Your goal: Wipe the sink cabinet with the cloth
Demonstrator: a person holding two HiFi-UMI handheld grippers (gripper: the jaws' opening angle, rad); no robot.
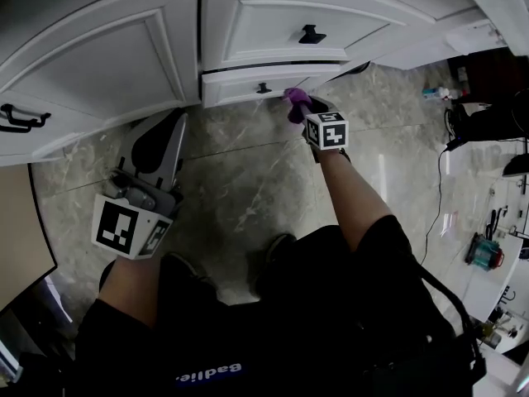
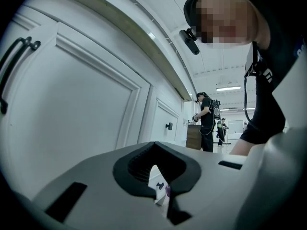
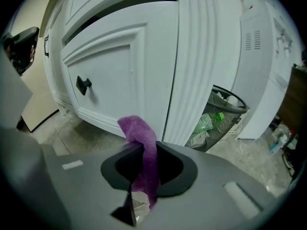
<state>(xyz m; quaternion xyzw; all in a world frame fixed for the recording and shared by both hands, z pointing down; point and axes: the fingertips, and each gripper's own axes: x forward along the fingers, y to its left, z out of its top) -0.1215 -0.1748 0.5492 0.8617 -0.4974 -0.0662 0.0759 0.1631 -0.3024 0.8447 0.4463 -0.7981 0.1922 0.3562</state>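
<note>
**Sink cabinet** (image 1: 273,23): white, panelled doors and drawer fronts. It fills the upper head view, and its base stands on the floor.

**Floor** (image 1: 240,188): grey marbled tile. It lies open between the person's legs and the cabinet base.

**Waste basket** (image 3: 220,114): black mesh with bottles inside. It stands on the floor just past the cabinet's fluted corner post (image 3: 199,71), on the right in the right gripper view.

**Left gripper** (image 1: 159,139): held low beside the left door, well apart from the cloth. Its fingers are closed together with nothing between them.

**Right gripper** (image 1: 304,114): stretched forward to the lowest drawer front, the nearer of the two to the work. Its fingers are clamped on the cloth.

**Cloth** (image 3: 141,147): purple, gathered into a narrow strip. Its long axis runs along the fingers and its free end stands out ahead of them, toward the drawer's lower rail. Whether the end touches the rail cannot be told.

**Knob** (image 3: 83,85): black, on the drawer front to the left of the cloth.

**Clearance, judged:**
- Wiping looks under way or about to start at the cabinet's lower right corner.
- The flat panel gives open room to the left as far as the knob.
- To the right, the post and the basket close things in.
- The floor sits just beneath the rail, so downward room is small.
</note>
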